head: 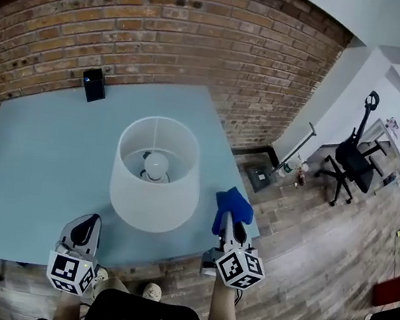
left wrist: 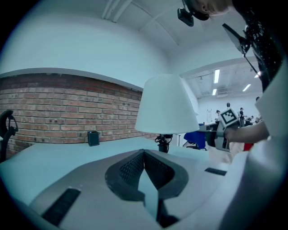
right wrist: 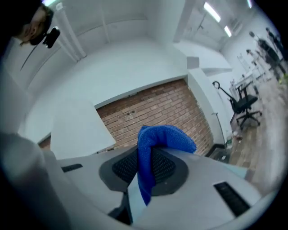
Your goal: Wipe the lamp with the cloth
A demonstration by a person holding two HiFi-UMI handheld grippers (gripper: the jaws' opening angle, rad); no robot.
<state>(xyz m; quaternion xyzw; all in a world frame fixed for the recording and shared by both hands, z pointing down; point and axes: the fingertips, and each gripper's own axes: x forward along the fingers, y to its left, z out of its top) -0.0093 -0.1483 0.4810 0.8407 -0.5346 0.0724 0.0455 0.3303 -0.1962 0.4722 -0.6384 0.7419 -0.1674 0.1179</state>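
Observation:
A white lamp (head: 156, 174) with a drum shade and a bare bulb stands near the front of the light-blue table (head: 36, 161). The shade (left wrist: 166, 104) fills the middle of the left gripper view on its black stem. My right gripper (head: 229, 223) hovers just right of the shade, shut on a blue cloth (head: 233, 207) that bulges out between its jaws (right wrist: 157, 148). In the right gripper view the shade (right wrist: 76, 128) shows at the left. My left gripper (head: 86, 229) sits low at the table's front edge, left of the lamp, shut with nothing in it.
A small black box (head: 93, 84) stands at the table's far edge against the brick wall (head: 167, 31). A black office chair (head: 354, 158) stands on the wooden floor to the right. The table's right edge lies under my right gripper.

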